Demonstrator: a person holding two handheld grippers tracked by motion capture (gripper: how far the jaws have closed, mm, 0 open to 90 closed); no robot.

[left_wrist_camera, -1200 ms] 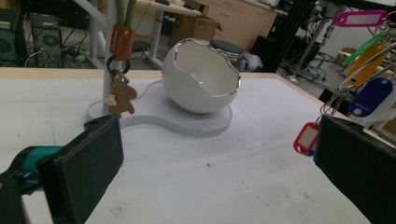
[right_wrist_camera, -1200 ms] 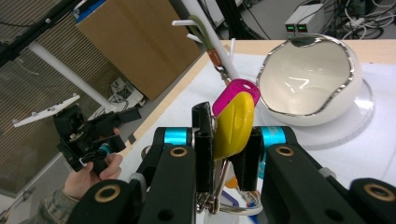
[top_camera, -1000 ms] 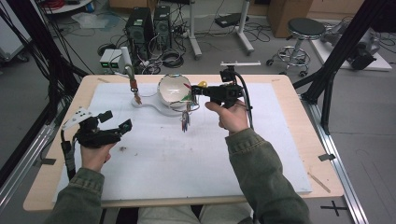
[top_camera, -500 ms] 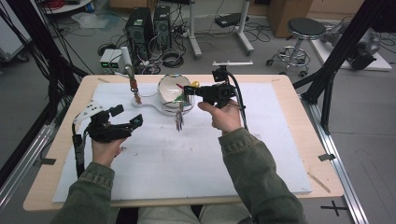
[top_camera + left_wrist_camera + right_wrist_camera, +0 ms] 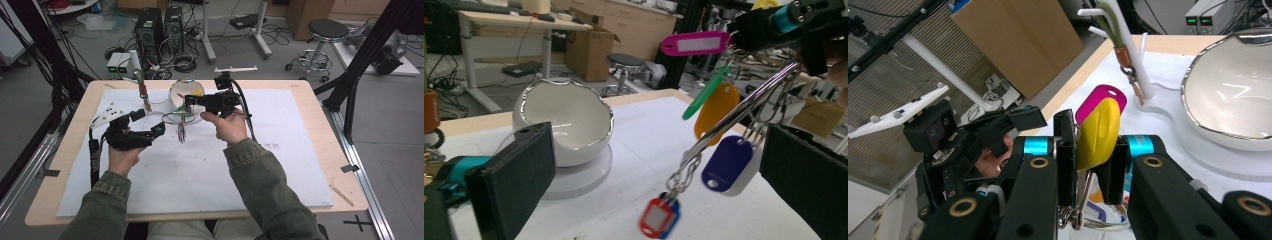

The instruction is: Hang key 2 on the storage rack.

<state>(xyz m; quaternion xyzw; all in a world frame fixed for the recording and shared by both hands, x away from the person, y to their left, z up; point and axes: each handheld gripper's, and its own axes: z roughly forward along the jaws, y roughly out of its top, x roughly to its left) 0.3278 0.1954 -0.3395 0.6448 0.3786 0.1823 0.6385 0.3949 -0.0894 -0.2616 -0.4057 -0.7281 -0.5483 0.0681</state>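
One key bunch (image 5: 182,125) hangs lengthwise downward from the clamped right gripper (image 5: 190,99).

No legible text, label, brand or number on the key tags (image 5: 696,44), the bowl (image 5: 569,122) or the table (image 5: 310,97).

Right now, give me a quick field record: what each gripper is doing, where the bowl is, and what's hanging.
right gripper: shut on yellow tag, held above the table
key bunch: hangs from the right gripper on a metal ring; pink, green, orange, blue-white and red-blue tags
left gripper: open, jaws either side of the bunch in its own view, not touching it
bowl: white, silver jagged rim, upright on a white base, behind the bunch
table: white sheet on wood
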